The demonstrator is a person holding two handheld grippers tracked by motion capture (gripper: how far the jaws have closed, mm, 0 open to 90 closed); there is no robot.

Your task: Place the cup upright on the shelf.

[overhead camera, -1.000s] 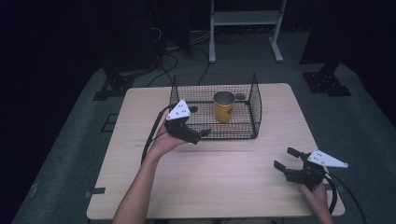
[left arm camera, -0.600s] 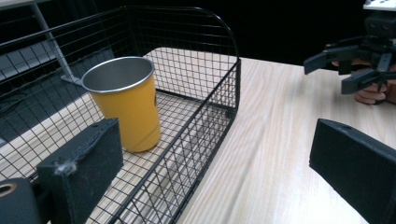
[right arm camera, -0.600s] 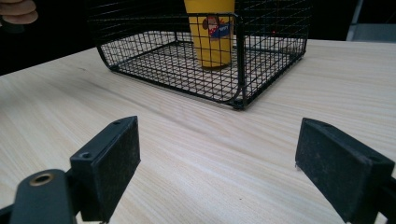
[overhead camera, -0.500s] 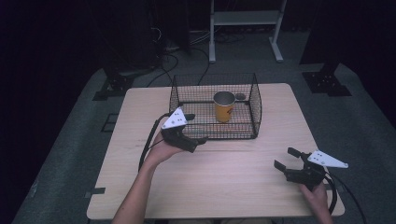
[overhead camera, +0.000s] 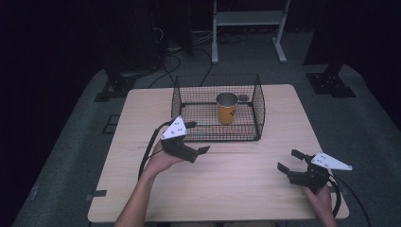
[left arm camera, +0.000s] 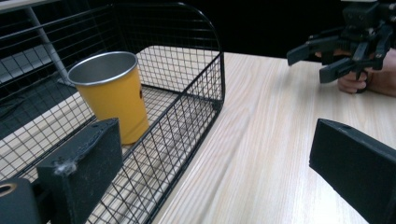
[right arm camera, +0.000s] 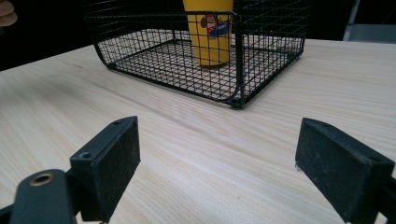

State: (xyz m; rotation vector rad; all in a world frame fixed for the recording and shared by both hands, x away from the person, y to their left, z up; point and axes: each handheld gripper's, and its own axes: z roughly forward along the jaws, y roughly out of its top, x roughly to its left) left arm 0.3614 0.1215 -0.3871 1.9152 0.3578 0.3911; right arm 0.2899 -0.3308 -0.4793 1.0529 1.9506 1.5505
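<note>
Two hand-held grippers rest apart from a yellow cup (overhead camera: 227, 109) standing upright inside a wire basket (overhead camera: 259, 108) on a wooden table (overhead camera: 142, 109).

The left gripper (overhead camera: 197, 138), jaws spread and empty, sits just outside the basket's near wall; the right gripper (overhead camera: 291, 161) waits well apart, jaws also wide (holding nothing). This looks like a pause away from the cup. Reaching it would mean going in over the basket's rim. A small dark object behind the cup is too dim to identify.
</note>
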